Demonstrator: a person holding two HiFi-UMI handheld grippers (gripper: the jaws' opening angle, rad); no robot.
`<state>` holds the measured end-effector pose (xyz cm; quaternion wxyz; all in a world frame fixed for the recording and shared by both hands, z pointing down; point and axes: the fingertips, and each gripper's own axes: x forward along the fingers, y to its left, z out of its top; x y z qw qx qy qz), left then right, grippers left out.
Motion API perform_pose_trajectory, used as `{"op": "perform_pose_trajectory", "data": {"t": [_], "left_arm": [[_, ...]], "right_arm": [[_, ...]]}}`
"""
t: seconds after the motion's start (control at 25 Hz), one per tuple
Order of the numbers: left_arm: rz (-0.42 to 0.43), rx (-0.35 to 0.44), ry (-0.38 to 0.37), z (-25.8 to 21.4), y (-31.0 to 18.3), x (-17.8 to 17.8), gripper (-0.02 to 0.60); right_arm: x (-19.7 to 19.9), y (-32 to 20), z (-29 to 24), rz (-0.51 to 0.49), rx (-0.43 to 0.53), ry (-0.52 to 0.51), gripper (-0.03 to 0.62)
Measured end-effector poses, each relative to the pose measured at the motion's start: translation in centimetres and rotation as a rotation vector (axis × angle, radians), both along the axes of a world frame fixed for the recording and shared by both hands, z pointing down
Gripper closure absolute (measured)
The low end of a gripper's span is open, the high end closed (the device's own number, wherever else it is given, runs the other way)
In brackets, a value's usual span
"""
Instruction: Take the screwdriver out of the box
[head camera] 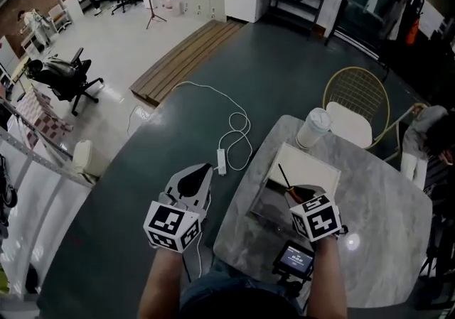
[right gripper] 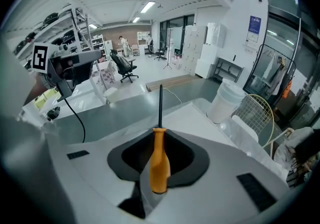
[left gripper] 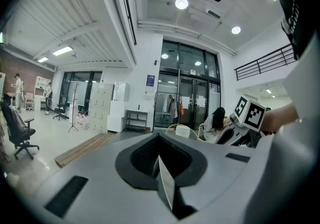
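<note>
Head view shows one desk (head camera: 384, 211) and two claws. The right claw (head camera: 298, 195) grips the single orange-handled screwdriver (right gripper: 159, 165) over the one open box (head camera: 269, 204). The left claw (left gripper: 160, 160) is clenched, empty, and off the desk. One lidded cup (head camera: 313, 128) stands beyond the box.

One screwdriver (right gripper: 159, 160), one box (head camera: 304, 163), one cup (head camera: 313, 128), one bench (head camera: 387, 200), two grippers: left gripper (head camera: 193, 181), right gripper (head camera: 301, 195).

- A lidded cup (head camera: 313, 128) stands close at the box's (head camera: 313, 167) twelve o'clock.
- Bare table (head camera: 387, 200) lies open at three o'clock.
- A small screen (head camera: 294, 259) sits at six.
</note>
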<state>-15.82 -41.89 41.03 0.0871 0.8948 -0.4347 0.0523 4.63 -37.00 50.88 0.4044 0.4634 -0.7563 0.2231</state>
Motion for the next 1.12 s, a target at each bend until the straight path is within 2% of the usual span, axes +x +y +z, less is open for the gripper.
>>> {"op": "perform_pose_trajectory", "data": {"t": [0.44,0.64,0.84,1.0,1.12], "left_arm": [[0.071,0.084,0.004,-3.4,-0.5,3.8,0.569],[0.101,0.122,0.01,-4.3,-0.3,5.8,0.569],[0.145,0.166,0.01,-5.3,-0.3,8.3,0.569],[0.211,0.185,0.007,-5.9,-0.4,10.2,0.569],[0.274,0.195,0.01,-6.5,-0.2,11.5,0.569]], "right_arm": [[1.3,0.4,-4.6,0.014,0.17,-0.022,0.507],[2.9,0.9,-6.3,0.054,0.279,-0.057,0.507],[4.4,1.9,-9.5,0.049,0.481,-0.114,0.507],[5.7,2.7,-12.0,0.052,0.664,-0.113,0.507],[6.0,3.4,-14.3,0.082,0.786,-0.176,0.507]]}}
